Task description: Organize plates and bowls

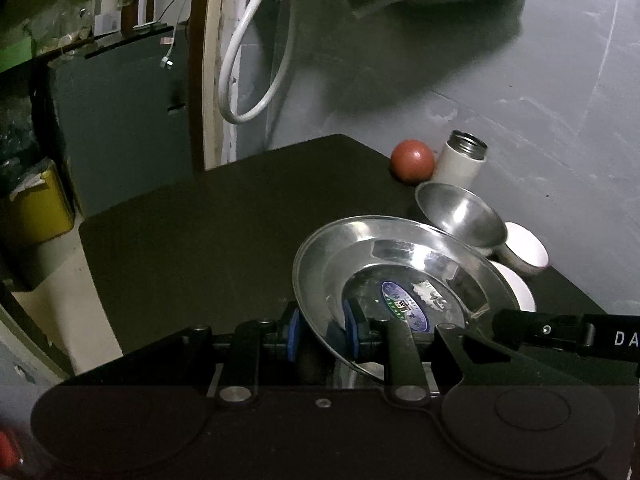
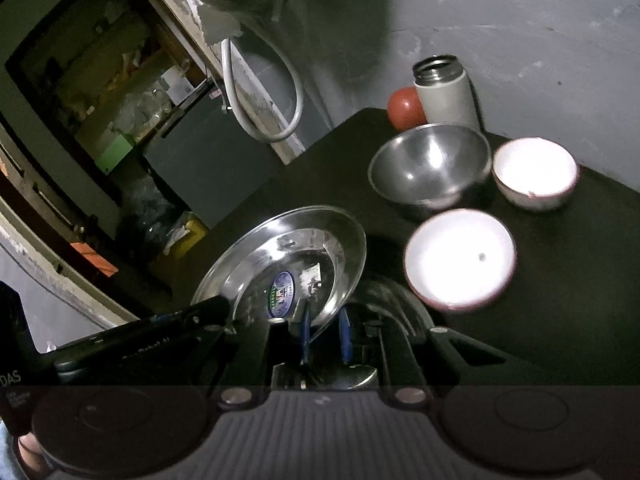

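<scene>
Two grippers share one load: the left gripper and the right gripper each have their blue-padded jaws pinching the near rim of the steel plate, one pad above and one below the rim. The plate is tilted and appears lifted off the counter, with an oval sticker and torn label residue at its centre. In the right wrist view, a curved metal edge shows beneath the plate; whether this is a second plate cannot be told.

Beyond the plate, three bowls stand apart on the counter: a near white bowl, a steel bowl behind it, and a far white bowl just beside the steel one. None is nested, so the task reads as early, with the plate still to be placed and the bowls still to be grouped.

At the far corner stand a red ball and an open white flask, touching or nearly so.

The counter is dark and matte. Behind it rise a grey scuffed wall, a looped white hose on a door frame, and dim cluttered shelving at left.
</scene>
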The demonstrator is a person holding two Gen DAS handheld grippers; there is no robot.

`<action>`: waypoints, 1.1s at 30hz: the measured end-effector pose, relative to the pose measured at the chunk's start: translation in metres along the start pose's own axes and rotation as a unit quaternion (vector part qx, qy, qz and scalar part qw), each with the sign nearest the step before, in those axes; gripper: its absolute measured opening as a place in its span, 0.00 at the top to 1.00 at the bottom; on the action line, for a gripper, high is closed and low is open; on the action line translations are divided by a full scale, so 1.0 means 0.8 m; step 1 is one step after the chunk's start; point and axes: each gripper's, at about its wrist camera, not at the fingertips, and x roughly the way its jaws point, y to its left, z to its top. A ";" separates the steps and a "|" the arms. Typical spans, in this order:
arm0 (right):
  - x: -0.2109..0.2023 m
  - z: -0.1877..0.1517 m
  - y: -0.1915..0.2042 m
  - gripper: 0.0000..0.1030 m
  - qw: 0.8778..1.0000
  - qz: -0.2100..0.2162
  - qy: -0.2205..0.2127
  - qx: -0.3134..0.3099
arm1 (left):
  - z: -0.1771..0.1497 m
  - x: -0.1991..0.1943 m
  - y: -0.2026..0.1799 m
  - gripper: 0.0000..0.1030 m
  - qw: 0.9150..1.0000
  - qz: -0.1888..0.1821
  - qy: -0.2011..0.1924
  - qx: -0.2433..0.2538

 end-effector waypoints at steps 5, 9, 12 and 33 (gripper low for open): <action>-0.013 -0.020 -0.006 0.83 1.000 -0.009 0.009 0.003 | -0.024 -0.009 -0.006 0.76 1.000 -0.003 0.008 -0.008; -0.020 -0.035 -0.016 0.83 1.000 -0.015 0.016 0.021 | -0.038 -0.011 -0.016 0.76 1.000 -0.003 0.015 0.000; -0.024 -0.043 -0.020 0.83 0.999 -0.023 0.020 0.027 | -0.046 -0.008 -0.022 0.76 1.000 -0.003 0.021 0.005; -0.018 -0.056 -0.030 0.83 0.997 -0.036 0.039 0.052 | -0.055 0.000 -0.036 0.75 0.998 0.007 0.026 0.053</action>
